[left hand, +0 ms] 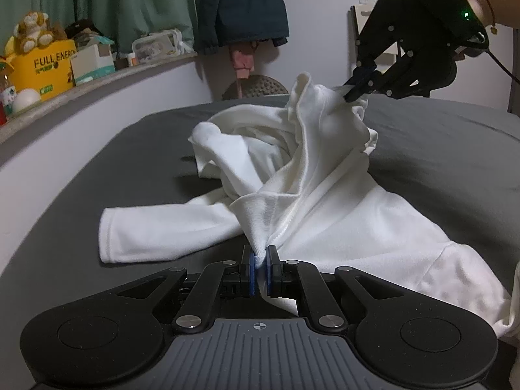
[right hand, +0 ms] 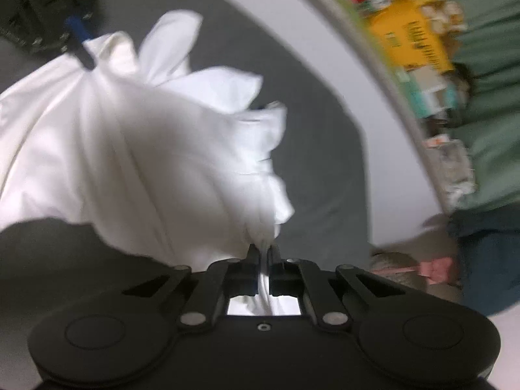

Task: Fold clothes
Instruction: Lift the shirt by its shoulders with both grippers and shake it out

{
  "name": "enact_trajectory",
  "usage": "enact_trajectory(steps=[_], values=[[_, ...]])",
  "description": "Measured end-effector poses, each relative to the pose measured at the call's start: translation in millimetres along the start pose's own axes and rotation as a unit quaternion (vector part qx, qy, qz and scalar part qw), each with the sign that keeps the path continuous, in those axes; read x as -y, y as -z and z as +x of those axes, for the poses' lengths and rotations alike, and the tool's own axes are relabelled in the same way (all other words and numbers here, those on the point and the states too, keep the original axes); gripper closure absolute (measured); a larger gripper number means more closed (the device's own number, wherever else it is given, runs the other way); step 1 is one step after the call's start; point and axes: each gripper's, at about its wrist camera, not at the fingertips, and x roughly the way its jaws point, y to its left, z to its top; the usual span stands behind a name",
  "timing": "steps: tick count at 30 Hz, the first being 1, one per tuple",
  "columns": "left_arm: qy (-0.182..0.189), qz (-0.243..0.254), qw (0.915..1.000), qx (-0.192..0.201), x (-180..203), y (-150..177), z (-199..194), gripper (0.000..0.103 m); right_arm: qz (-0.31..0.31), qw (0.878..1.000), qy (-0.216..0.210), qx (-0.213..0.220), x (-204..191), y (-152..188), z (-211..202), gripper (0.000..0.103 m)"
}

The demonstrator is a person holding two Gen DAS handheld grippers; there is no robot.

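One white garment (left hand: 325,201) lies crumpled on the grey bed (left hand: 97,169), one sleeve pointing left, its bulk stretched from near centre to far right between two grippers. The left gripper (left hand: 259,258) pinches a near fold; the right gripper (left hand: 357,89) clamps a raised far edge.

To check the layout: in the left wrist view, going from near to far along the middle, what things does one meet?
Left gripper shut on white garment → right gripper holding its raised far part → grey bed → dark jacket hanging on the wall.
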Motion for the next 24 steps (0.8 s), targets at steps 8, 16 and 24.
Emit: enact_trajectory(steps=[8,16,24], values=[[-0.080,0.078,0.9901,0.085,7,-53,-49,0.097,0.128,0.970,0.194,0.072,-11,29,-101,0.099],[-0.152,0.154,0.9439,0.250,21,-170,-169,0.097,0.213,0.895,0.374,0.116,8,17,-262,0.099],[-0.191,0.183,0.8621,0.432,52,-253,-335,0.097,0.275,0.761,0.544,0.220,16,-18,-465,0.098]])
